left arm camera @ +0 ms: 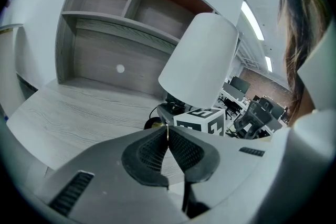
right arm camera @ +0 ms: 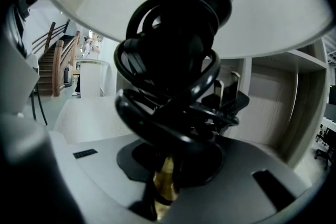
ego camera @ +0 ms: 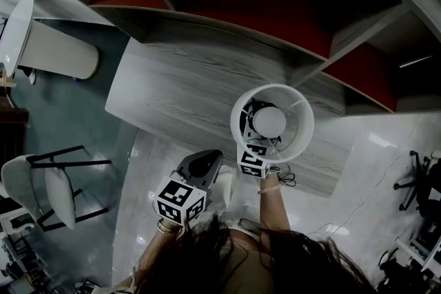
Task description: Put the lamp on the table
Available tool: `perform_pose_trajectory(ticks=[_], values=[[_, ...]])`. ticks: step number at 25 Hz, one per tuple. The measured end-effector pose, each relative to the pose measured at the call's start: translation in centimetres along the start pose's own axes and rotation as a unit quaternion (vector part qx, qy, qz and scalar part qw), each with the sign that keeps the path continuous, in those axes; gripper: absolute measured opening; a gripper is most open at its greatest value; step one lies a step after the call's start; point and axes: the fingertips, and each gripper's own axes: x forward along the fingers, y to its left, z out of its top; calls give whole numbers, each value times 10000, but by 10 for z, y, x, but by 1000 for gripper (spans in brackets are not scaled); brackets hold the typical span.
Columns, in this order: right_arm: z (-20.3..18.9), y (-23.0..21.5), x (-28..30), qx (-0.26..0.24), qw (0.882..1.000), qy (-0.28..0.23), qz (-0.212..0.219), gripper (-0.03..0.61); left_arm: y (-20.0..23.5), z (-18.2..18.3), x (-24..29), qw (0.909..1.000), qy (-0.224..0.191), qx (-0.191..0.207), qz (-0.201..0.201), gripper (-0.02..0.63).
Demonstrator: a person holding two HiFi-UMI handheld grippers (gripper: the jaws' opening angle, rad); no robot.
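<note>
The right gripper (right arm camera: 165, 186) is closed tight on the thin brass stem (right arm camera: 166, 168) of the lamp (ego camera: 271, 122), low under the shade. A black cable (right arm camera: 157, 113) is wound in loose loops around the stem just above the jaws, and its plug (right arm camera: 229, 96) sticks out to the side. The left gripper (left arm camera: 167, 136) has its jaws pressed together with nothing between them. It hangs just beside the right one, near the front edge of the table (ego camera: 182, 89).

The lamp is held upright over the front part of the table; whether its foot touches the wood I cannot tell. I judge the lamp to be light but top-heavy, because the wide white shade (left arm camera: 202, 57) sits high. The shade looks thin and would probably dent easily, so the stiff metal stem is the good place to hold. Polished brass can slip, so the grip should be firm. The loose cable could catch under the foot.

Behind the table, the open compartments of the shelf (left arm camera: 134, 21) show nothing inside.
</note>
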Motion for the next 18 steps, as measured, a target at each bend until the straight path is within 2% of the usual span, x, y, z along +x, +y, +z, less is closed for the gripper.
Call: perform_pose_trajectory(ticks=[18], values=[[-13, 0, -9, -13, 9995, 268, -135, 92, -15, -12, -14, 9995, 68, 217, -236, 17]])
